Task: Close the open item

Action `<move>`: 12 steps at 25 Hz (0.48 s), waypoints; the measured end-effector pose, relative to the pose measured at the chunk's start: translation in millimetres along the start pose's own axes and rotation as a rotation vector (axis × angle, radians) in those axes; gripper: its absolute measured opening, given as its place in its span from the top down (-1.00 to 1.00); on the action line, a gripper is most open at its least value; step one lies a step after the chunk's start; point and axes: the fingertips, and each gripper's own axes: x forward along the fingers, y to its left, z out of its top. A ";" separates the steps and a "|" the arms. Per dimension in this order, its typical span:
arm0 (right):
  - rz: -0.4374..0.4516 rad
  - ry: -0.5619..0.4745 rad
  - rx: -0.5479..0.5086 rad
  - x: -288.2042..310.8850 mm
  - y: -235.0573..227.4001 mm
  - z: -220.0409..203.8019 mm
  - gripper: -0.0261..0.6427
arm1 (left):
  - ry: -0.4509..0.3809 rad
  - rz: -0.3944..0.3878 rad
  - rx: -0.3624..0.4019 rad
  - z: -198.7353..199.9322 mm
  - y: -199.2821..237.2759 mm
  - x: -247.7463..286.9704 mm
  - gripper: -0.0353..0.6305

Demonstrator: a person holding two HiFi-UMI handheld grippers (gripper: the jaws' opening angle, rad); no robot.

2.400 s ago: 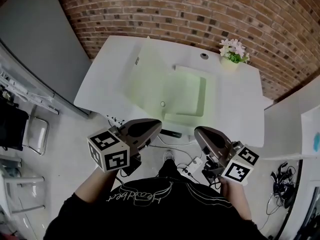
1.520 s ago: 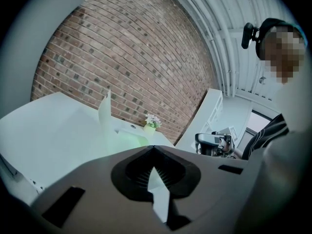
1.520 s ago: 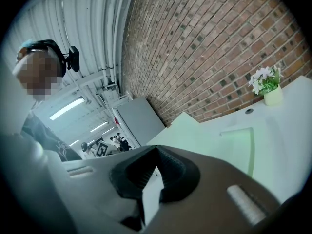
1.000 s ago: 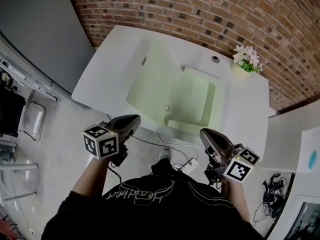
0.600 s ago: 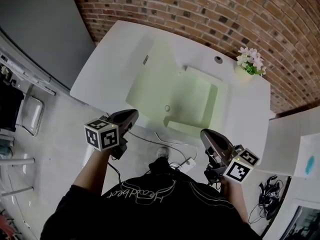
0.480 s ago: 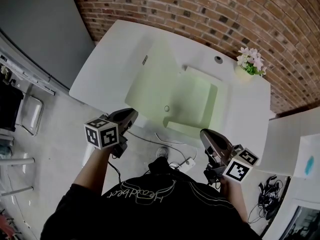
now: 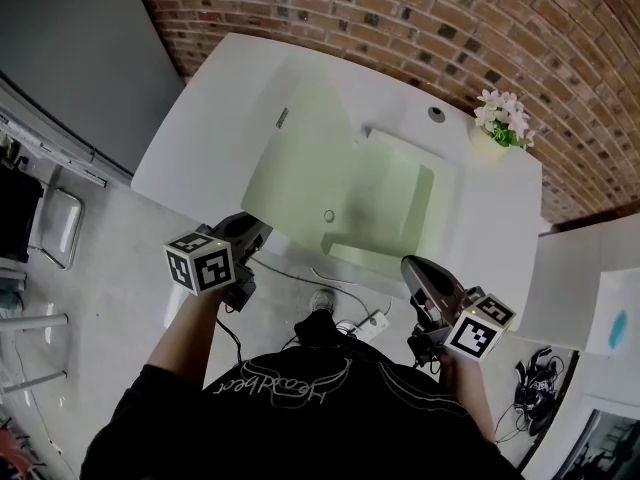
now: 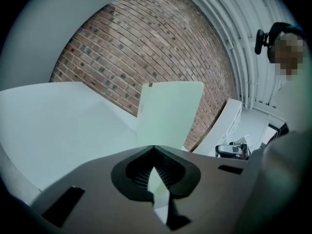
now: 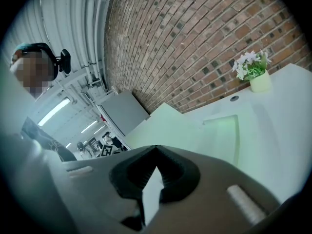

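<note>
Nearest, the left tool (image 7: 254, 231) and right tool (image 7: 413, 268) hang near the front edge of the white worktop (image 7: 212, 123), each with jaws pressed together on nothing. Beyond them the pale green box (image 7: 385, 203) sits mid-worktop, its lid (image 7: 298, 158) raised at the left. A flower pot (image 7: 497, 130) stands by the brick wall (image 7: 400, 18).

Too small to tell in the head view: round spot (image 7: 328, 215) mid-frame on the green box (image 7: 395, 193), dark mark (image 7: 282, 118) on its lid (image 7: 300, 158). Hidden low in the left gripper view, behind the left gripper (image 8: 154, 150): lid's lower edge.
</note>
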 end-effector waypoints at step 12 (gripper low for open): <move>-0.065 0.009 0.024 -3.5 -36.4 -8.5 0.91 | 0.024 -0.043 0.064 5.9 -20.3 14.5 0.89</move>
